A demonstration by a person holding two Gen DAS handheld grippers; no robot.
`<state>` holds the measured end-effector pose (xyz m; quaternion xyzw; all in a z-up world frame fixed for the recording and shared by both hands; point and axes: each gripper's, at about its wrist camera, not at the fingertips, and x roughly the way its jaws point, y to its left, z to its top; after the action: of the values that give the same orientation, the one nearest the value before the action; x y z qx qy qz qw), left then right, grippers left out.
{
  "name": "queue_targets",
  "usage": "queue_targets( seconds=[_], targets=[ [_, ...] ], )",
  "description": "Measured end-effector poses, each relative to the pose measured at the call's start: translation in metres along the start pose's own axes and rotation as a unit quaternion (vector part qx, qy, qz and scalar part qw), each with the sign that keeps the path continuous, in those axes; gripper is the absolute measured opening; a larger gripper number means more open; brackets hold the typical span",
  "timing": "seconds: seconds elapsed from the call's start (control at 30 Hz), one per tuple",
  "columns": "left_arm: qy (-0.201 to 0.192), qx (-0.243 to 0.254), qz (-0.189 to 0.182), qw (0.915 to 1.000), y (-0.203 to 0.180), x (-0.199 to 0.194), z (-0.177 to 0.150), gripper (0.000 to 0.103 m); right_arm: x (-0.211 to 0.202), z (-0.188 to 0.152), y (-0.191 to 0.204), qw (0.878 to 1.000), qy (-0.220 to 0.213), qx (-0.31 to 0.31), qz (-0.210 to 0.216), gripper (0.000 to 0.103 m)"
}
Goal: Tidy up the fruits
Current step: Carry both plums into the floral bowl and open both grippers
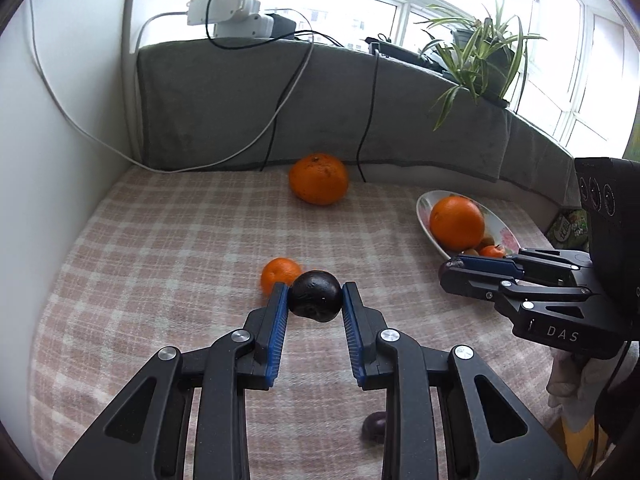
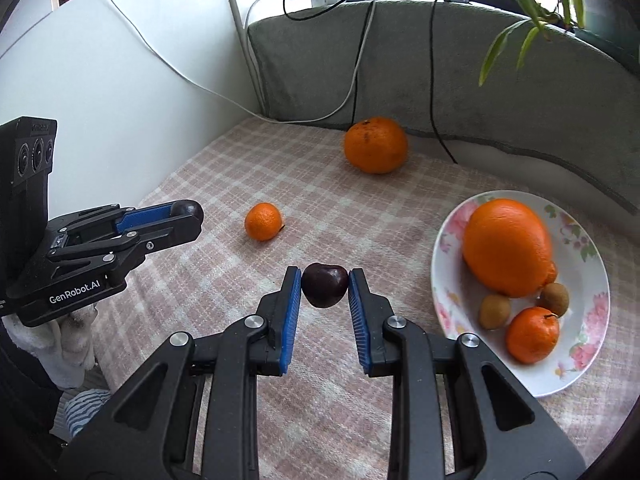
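Both grippers carry fruit: left gripper (image 1: 315,296) clamps a dark plum (image 1: 315,297), right gripper (image 2: 325,286) clamps a cherry (image 2: 324,285), both lifted short of the plate (image 2: 452,240). Plate already has a big orange (image 2: 508,246), mandarin (image 2: 532,334), 2 kiwis. Left: large orange (image 2: 376,145) & small mandarin (image 2: 263,221), both well apart from plate. Another dark fruit (image 1: 374,432), half hidden behind left gripper, hard to ID.

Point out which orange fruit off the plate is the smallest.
The small mandarin alone mid-cloth, nearest the left gripper. The other loose one, the big orange by the grey cushion, is far larger.
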<state>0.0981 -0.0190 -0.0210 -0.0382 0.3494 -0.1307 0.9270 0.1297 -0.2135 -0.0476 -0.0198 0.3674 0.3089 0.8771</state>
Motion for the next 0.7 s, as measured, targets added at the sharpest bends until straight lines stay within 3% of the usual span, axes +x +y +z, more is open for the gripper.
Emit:
queue_targets(
  seconds=[0.7],
  targets=[
    [0.006, 0.054, -0.076, 0.9956, -0.101, 0.027, 0.017, 0.025, -0.072, -0.025, -0.105, 0.993, -0.049, 0.084, -0.071, 0.025]
  ],
)
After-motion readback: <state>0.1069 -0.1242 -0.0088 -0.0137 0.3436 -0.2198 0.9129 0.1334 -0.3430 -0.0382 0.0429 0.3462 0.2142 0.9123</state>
